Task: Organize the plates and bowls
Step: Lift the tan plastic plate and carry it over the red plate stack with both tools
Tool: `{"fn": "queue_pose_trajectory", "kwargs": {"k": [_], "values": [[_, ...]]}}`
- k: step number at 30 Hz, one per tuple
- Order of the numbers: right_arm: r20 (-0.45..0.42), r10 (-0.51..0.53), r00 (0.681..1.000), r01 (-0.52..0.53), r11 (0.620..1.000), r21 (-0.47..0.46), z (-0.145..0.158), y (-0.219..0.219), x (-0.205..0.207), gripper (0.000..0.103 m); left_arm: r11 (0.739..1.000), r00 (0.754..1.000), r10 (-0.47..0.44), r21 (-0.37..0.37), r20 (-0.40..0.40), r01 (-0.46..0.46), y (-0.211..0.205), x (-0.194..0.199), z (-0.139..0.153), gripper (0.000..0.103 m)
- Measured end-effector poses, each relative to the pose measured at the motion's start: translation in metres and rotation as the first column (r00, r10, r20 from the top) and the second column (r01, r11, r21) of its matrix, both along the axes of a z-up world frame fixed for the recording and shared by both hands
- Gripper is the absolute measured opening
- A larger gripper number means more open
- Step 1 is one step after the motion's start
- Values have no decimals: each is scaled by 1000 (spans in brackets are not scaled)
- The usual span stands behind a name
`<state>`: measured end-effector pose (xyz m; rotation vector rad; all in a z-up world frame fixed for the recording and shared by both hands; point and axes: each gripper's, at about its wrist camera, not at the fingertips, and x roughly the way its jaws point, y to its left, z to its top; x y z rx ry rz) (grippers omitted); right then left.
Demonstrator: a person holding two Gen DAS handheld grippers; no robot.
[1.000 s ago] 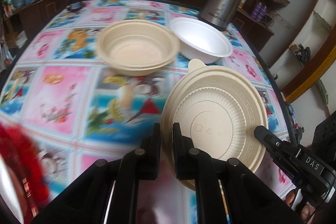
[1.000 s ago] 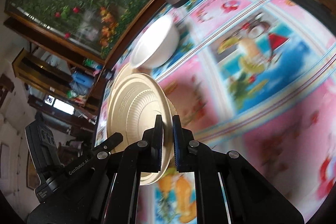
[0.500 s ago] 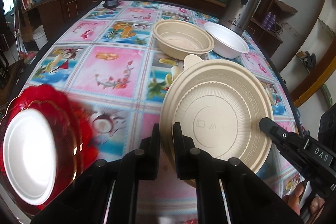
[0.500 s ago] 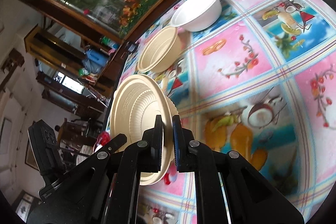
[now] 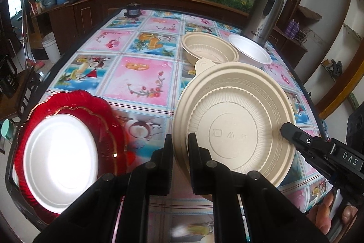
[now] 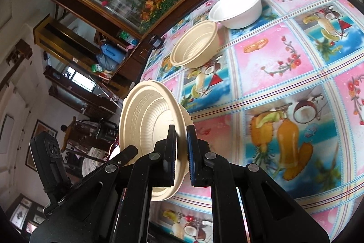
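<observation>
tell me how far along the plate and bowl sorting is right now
Looks done: a white plate already sits on the red plate at the near left corner. In hand: both the left gripper and right gripper are shut on the rim of the beige plate, held off the table. Left: that plate is not yet set down, and the beige bowl and white bowl stand separately by the thermos.

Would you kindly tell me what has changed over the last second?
Both grippers, left gripper and right gripper, carried the beige plate back from the beige bowl and white bowl, toward the red plate, which came into view. Both stayed clamped on its rim; the bowls stayed put.
</observation>
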<state>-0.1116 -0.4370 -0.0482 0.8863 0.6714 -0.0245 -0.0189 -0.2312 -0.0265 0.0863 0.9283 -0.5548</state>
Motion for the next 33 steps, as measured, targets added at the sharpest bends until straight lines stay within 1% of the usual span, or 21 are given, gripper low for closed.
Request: {"fn": "queue_pose_trajectory", "kwargs": {"k": [9,14,23,33], "values": [[6,75,997,-75,997,-1,7,28,22,8,998,997,59,-6,43,-58,33,1,10,11],[7,114,993,-114,993,3,9,45,35,8,995,994,100,-14,52,-99,55,4,13,11],[1,193,981,-193,981,-4,12,80,64,9,985,984,172,-14,49,-172,93,12,12,11],[-14,275,961,-275,961,4,4,120,95,9,968,967,251,-4,45,-251,134,24,9,11]]}}
